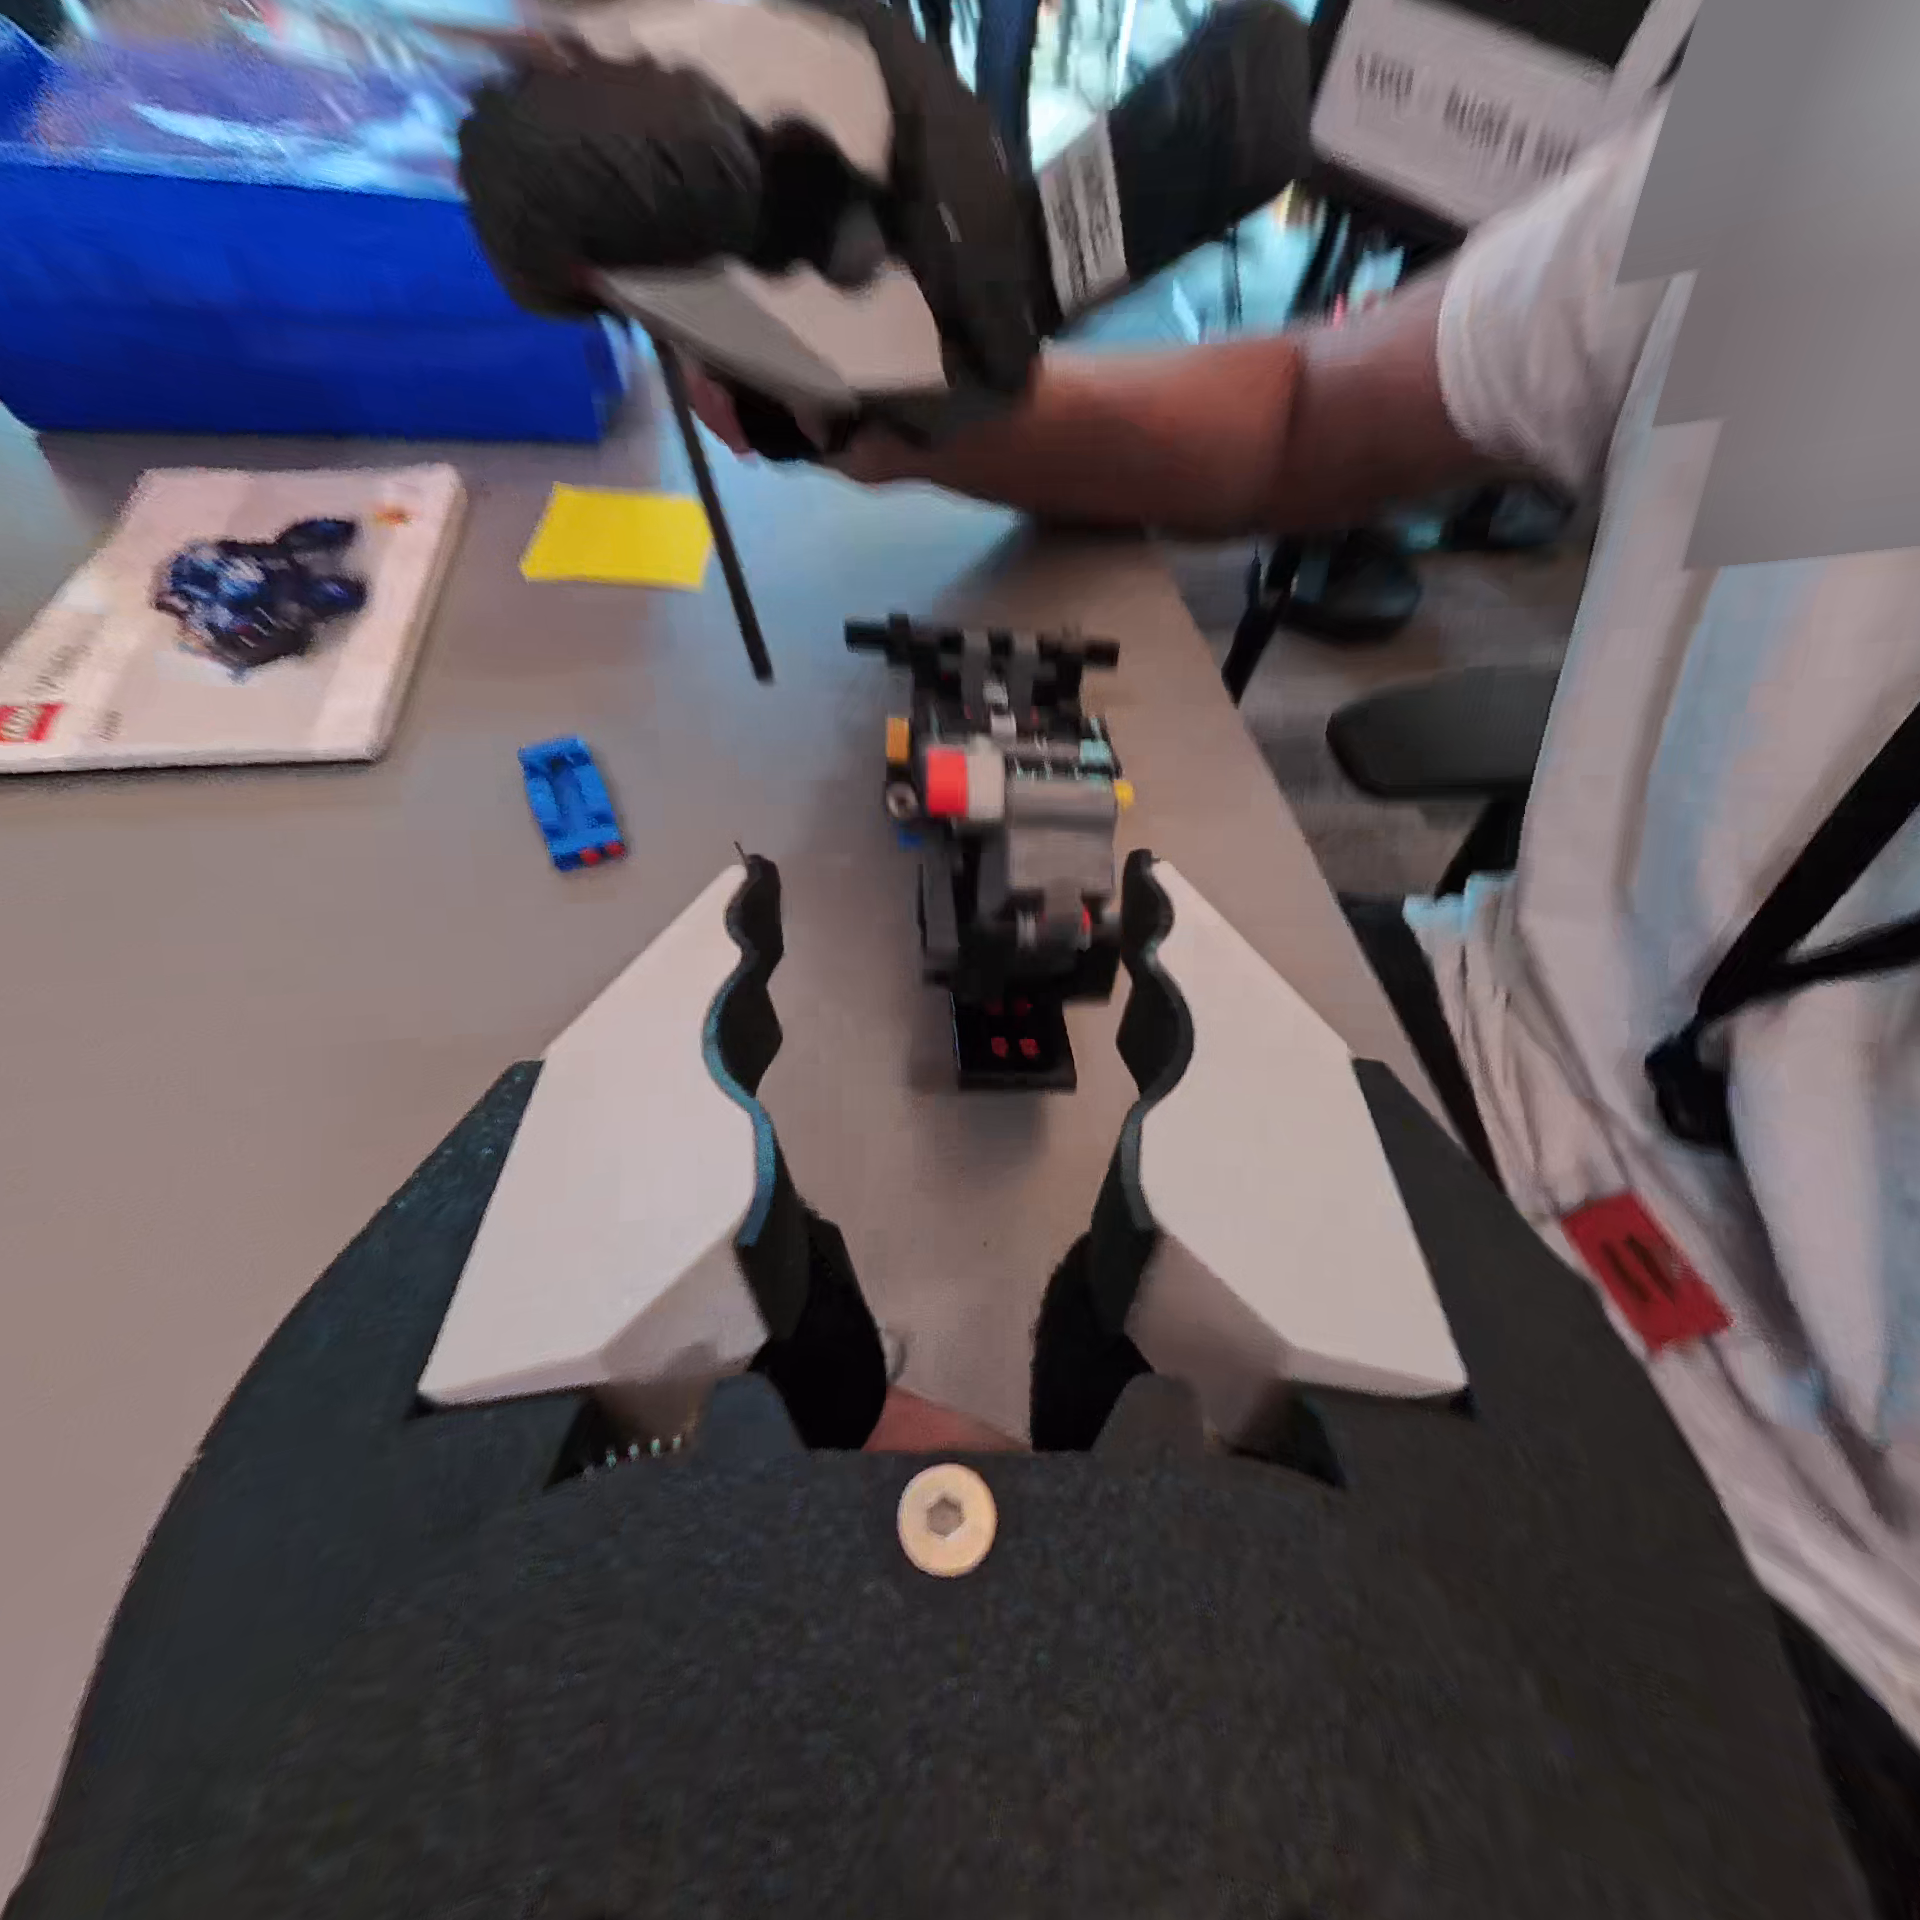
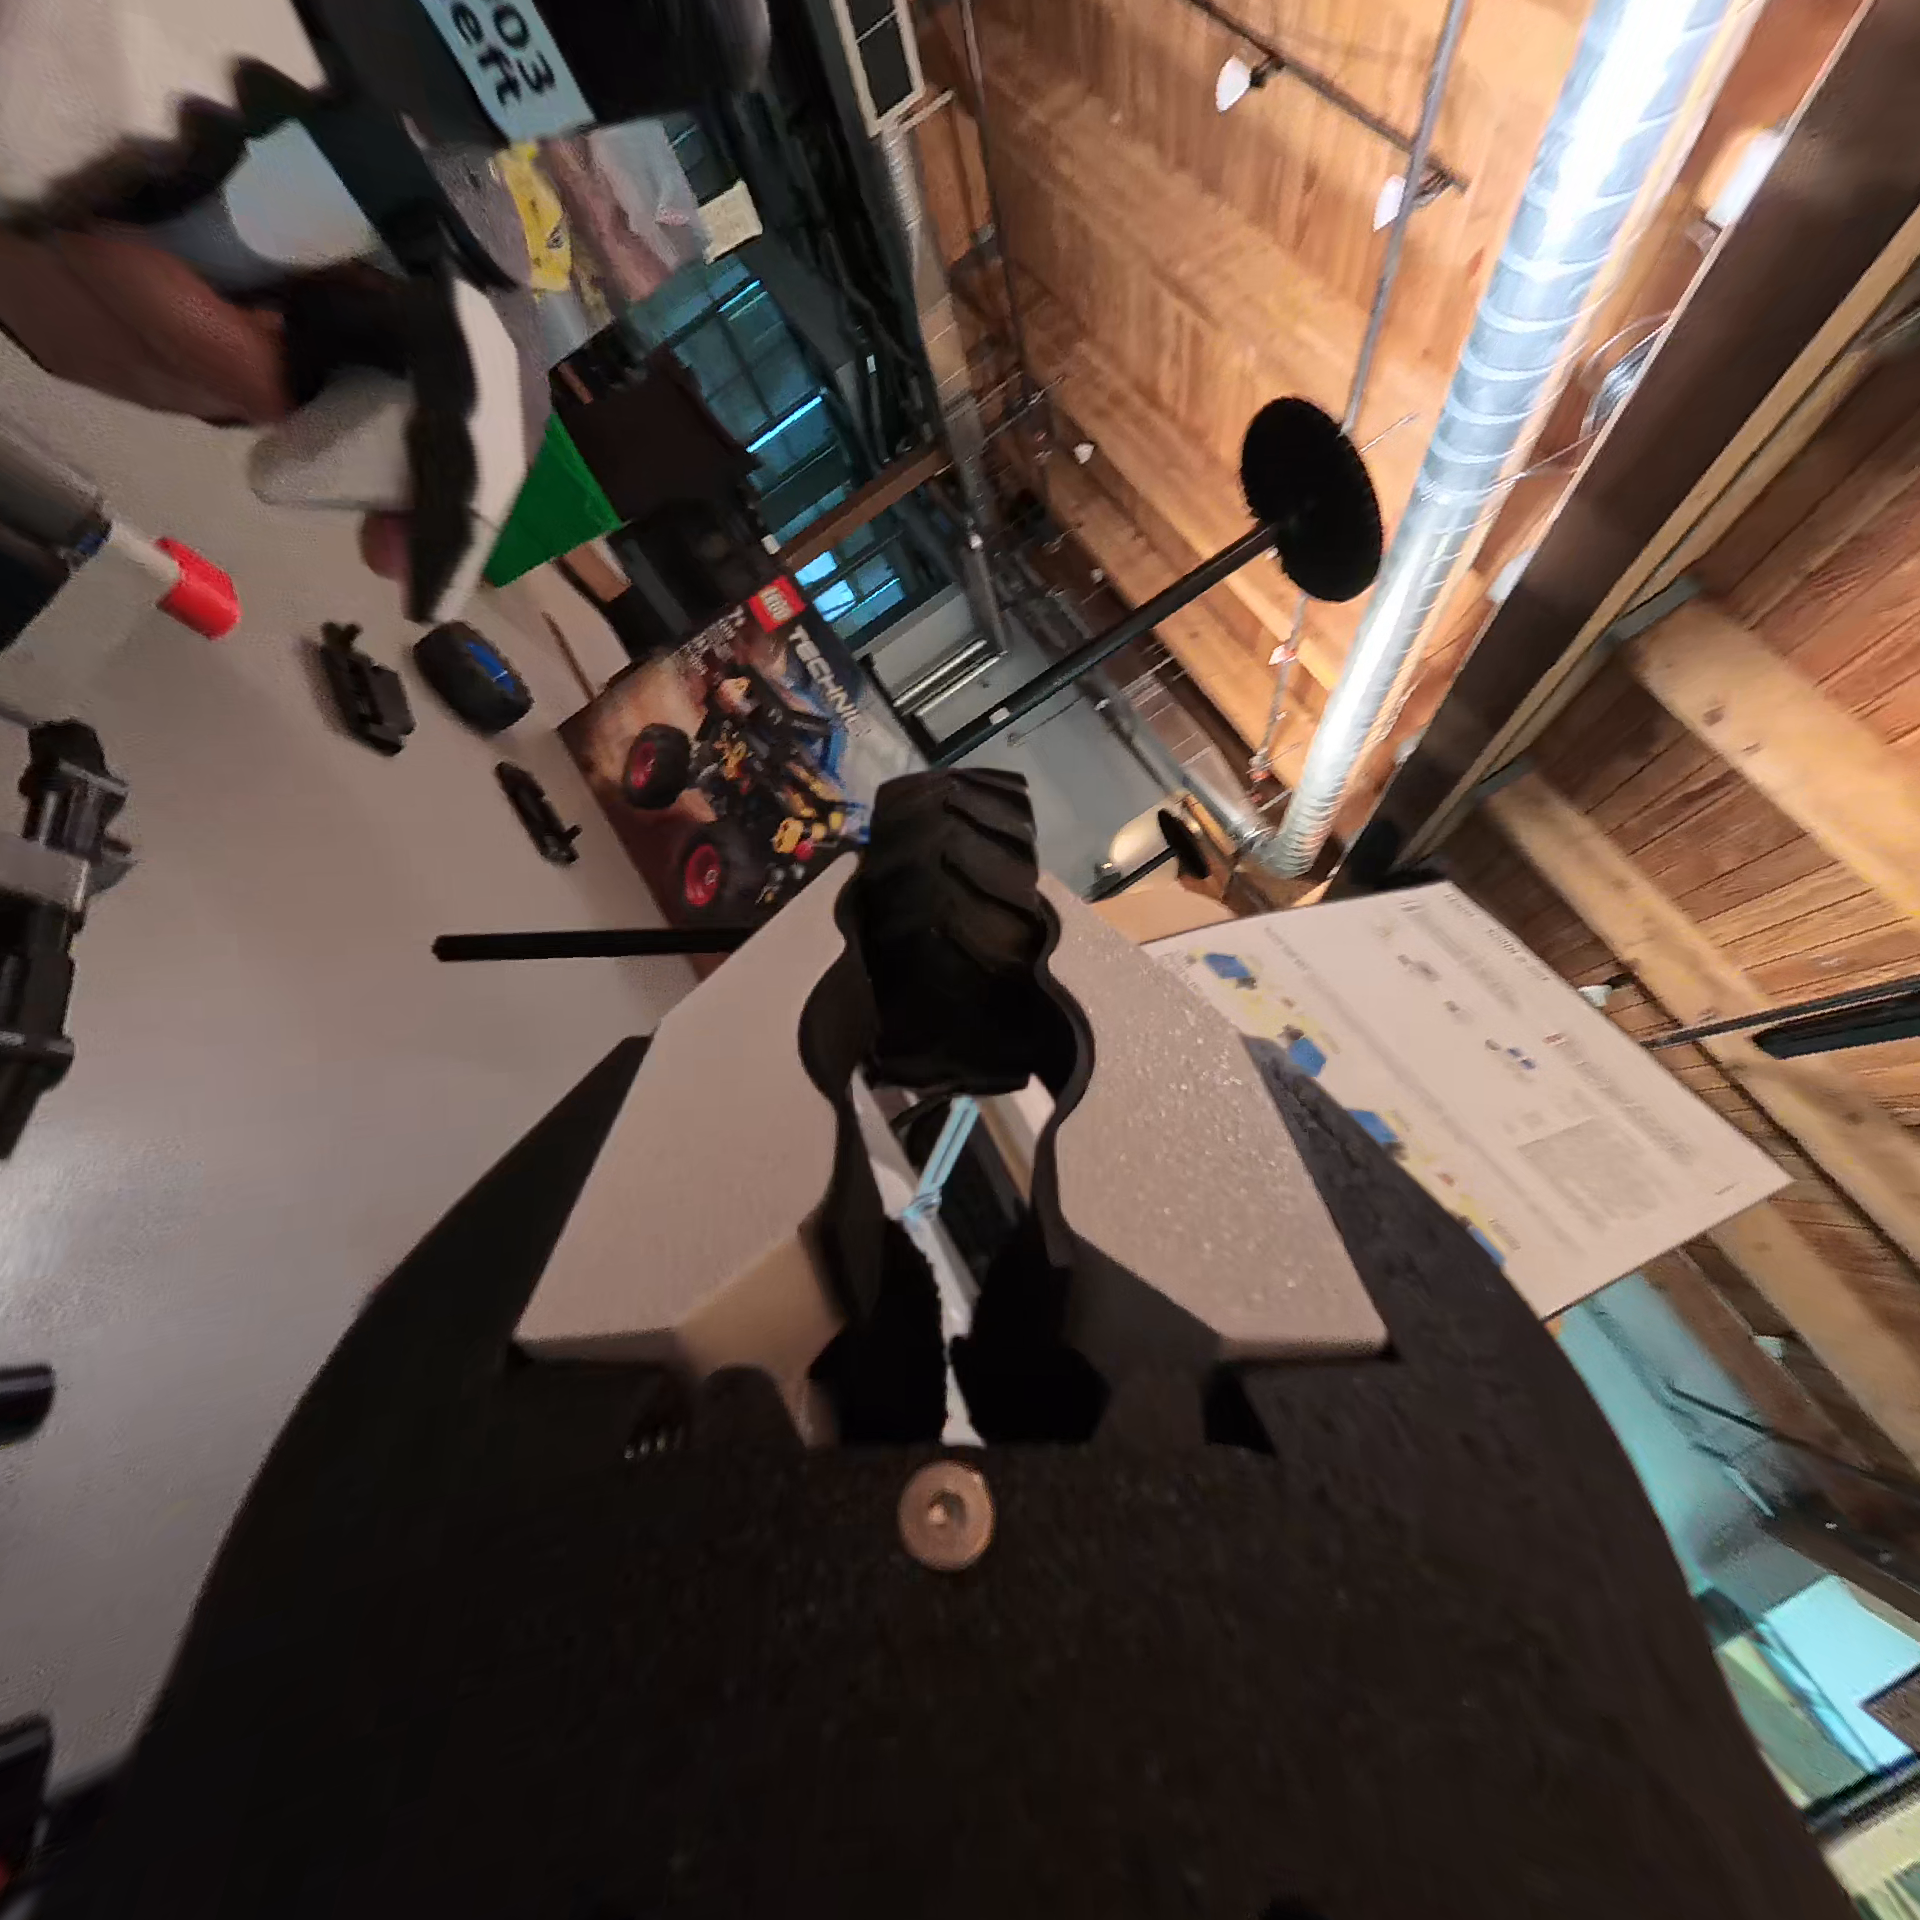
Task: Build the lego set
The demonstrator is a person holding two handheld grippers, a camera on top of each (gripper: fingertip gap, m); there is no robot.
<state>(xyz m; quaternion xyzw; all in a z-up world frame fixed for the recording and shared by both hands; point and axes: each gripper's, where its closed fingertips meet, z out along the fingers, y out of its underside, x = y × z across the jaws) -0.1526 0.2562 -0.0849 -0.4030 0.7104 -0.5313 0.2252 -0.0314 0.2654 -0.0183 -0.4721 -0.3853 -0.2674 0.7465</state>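
Hand-held gripper (image 2: 940, 904) on my right is clamped on a black treaded tyre (image 2: 951, 914) lifted off the worktop (image 1: 312, 1039), while my left one (image 1: 951, 883) gapes empty around the brick-built chassis (image 1: 1003, 821) near the worktop's right edge, seemingly to steady it.

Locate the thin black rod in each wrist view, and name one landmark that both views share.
Left wrist view: the thin black rod slants down from the right gripper, upper centre.
Right wrist view: the rod juts left from beside the tyre held in the fingers, mid-frame.
Shared landmark: the black and grey brick model, central in the left view, at the right view's left edge.
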